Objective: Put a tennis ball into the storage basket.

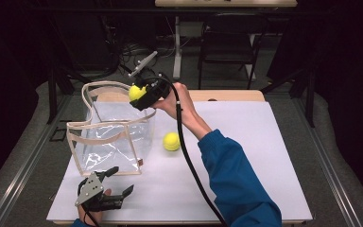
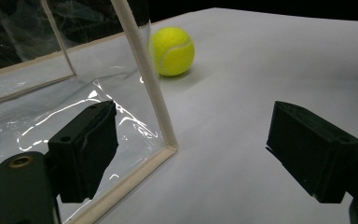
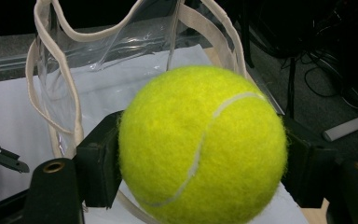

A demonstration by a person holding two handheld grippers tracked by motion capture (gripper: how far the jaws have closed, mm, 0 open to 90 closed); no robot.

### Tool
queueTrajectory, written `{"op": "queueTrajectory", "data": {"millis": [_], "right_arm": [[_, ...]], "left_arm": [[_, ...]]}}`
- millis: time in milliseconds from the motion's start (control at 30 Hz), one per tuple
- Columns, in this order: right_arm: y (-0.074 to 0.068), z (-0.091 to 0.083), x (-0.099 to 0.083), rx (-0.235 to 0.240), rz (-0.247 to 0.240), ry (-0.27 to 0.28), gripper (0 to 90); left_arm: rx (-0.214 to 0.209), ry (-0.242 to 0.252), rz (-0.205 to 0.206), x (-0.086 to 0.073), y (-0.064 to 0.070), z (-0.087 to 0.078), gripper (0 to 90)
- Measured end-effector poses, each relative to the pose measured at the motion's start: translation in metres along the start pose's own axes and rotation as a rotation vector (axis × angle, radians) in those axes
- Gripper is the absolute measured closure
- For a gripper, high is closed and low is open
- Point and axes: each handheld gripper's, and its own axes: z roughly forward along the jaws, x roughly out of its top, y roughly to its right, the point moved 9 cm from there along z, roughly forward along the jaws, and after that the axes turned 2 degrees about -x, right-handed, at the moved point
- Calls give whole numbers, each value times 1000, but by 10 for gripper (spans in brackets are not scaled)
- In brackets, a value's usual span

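Right gripper [image 1: 141, 94] clamped across the middle of a tennis ball [image 1: 136, 92], held over the clear tote bag [image 1: 111, 137] mouth. Ball's light, fuzzy, springy; grips fine. Left gripper [image 1: 108, 187] released by the bag's corner. Second ball [image 1: 171, 141] on desk [image 1: 246, 156].

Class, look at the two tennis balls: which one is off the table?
The tennis ball clamped in the right gripper, held up above the clear bag. The other tennis ball rests on the white table beside the bag.

Held ball [image 1: 136, 92] above bag [image 1: 108, 137]; 2nd ball [image 1: 171, 141] right.
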Motion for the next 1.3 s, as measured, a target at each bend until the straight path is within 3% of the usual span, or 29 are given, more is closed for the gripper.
{"op": "queueTrajectory", "data": {"millis": [1300], "right_arm": [[-17, 34, -3, 30, 3, -33, 258]], "left_arm": [[-8, 2, -4, 0, 0, 0, 160]]}}
